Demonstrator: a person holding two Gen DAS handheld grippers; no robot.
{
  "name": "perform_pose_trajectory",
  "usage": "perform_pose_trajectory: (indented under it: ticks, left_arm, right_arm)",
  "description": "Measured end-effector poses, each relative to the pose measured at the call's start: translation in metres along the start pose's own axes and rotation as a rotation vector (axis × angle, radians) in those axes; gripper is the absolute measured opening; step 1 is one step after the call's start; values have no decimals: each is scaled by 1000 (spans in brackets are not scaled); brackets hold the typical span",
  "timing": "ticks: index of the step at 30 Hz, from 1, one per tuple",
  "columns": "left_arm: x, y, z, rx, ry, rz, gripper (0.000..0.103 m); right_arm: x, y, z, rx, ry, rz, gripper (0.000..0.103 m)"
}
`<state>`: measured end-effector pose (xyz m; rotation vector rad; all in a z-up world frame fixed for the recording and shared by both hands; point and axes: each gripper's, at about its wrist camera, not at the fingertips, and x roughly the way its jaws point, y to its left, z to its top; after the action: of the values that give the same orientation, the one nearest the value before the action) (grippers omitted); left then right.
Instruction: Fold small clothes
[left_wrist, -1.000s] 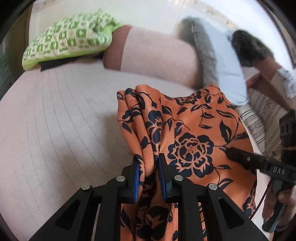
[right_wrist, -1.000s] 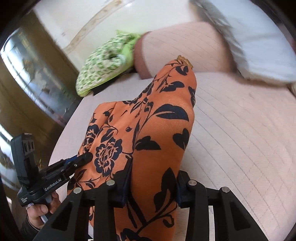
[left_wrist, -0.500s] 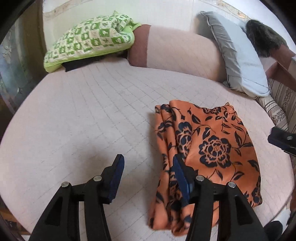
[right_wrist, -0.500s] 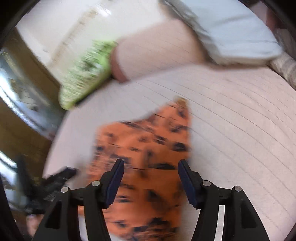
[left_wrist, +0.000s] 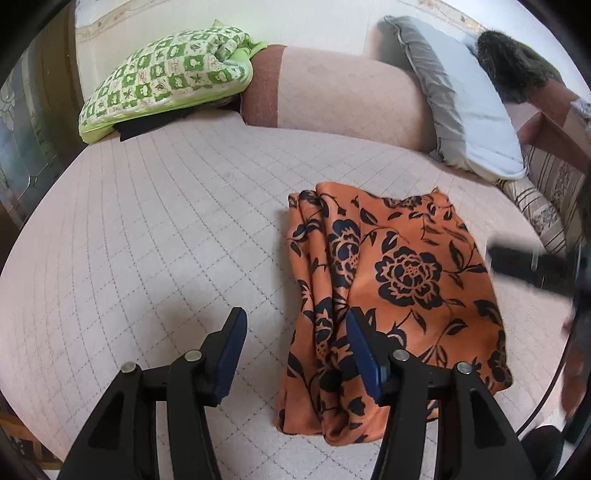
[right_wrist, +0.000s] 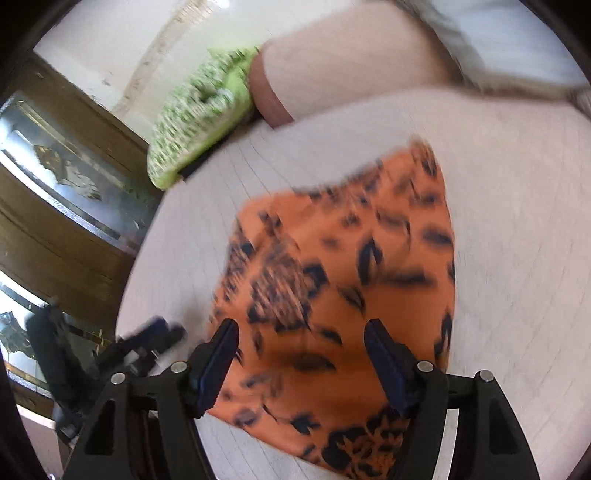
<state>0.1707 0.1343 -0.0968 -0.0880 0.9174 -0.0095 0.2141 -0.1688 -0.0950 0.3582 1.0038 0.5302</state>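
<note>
Orange floral cloth (left_wrist: 399, 280) lies folded on the bed (left_wrist: 155, 221).
Left claw (left_wrist: 295, 350) open, holding nothing; right claw (right_wrist: 301, 354) opening wider above the cloth, gripping nothing.

I count one orange floral garment (left_wrist: 391, 280) lying on one quilted bed (left_wrist: 155, 236). At the head of the bed there is one green checked cushion (left_wrist: 166, 77), one long pink bolster (left_wrist: 343, 99) and one grey pillow (left_wrist: 461, 110), with one dark furry thing (left_wrist: 517, 62) behind it. I hold two tongs: my left (left_wrist: 293, 350) and my right (right_wrist: 301, 356).
</note>
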Motion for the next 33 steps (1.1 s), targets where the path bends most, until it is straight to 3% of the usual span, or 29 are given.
perform_pose_trajectory:
  ticks: [5, 7, 8, 9, 13, 18, 22, 25, 29, 33]
  left_arm:
    - [27, -1, -8, 6, 75, 27, 58]
    - [31, -2, -9, 10, 82, 34, 58]
    - [32, -2, -8, 12, 83, 34, 58]
    - [31, -2, -8, 15, 83, 39, 58]
    - [27, -1, -6, 16, 78, 42, 58]
    - [18, -2, -9, 11, 71, 48, 58]
    - [10, -5, -14, 12, 64, 56, 58]
    - [13, -7, -20, 17, 87, 59, 59]
    - [3, -8, -26, 20, 83, 62, 59]
    - [-18, -12, -34, 6, 50, 41, 65]
  right_arm:
    - [26, -10, 42, 27, -33, -8, 74]
    - [54, -21, 48, 55, 28, -64, 76]
    - [77, -38, 48, 128, 99, -68, 76]
    - [80, -43, 49, 142, 84, -56, 76]
    - [59, -27, 51, 100, 42, -53, 76]
    - [18, 5, 22, 9, -3, -33, 76]
    - [9, 18, -12, -24, 15, -6, 77]
    - [44, 0, -27, 11, 122, -39, 78]
    - [29, 8, -20, 51, 69, -16, 78]
    - [-3, 42, -27, -43, -53, -97, 78]
